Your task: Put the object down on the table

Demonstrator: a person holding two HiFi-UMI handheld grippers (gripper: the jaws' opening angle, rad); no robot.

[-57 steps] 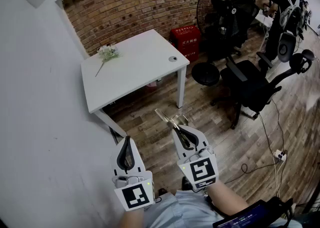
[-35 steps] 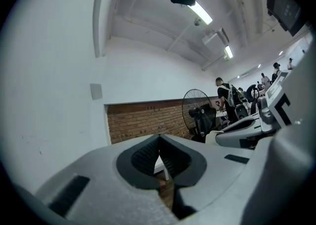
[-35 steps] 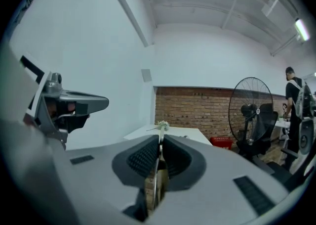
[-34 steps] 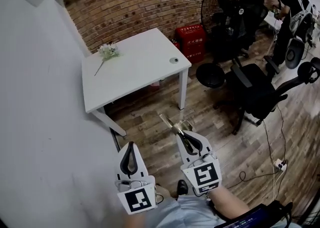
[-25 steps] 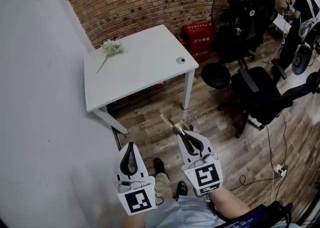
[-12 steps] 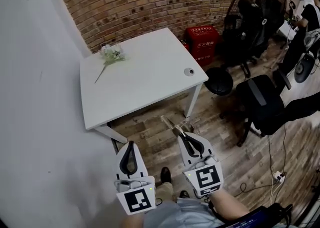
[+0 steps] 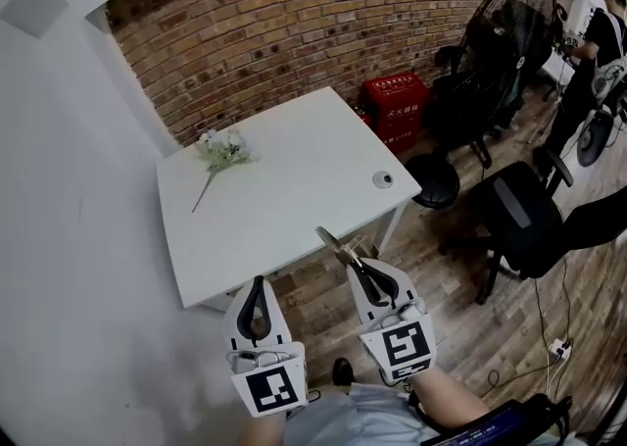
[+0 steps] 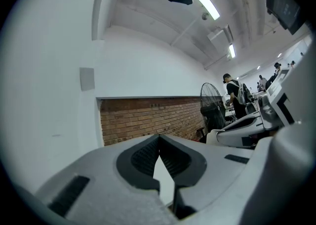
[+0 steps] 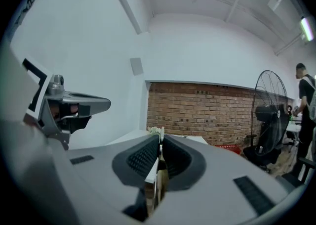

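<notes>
Head view: a thin, stiff-looking object [image 7: 330, 239] is clamped in the nearly closed right gripper [image 7: 355, 260] and seen against the near edge of the table [image 7: 294, 170]. It is judged light and slippery, best held mid-length. The left gripper [image 7: 257, 280] is closed on nothing.

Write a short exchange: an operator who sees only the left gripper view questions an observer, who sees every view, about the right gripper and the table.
Operator: Does the right gripper hold anything?
Observer: Yes. The right gripper is shut on a thin object.
Operator: What lies on the table?
Observer: A flower sprig near the brick wall and a small round thing by the white table's right edge.
</notes>
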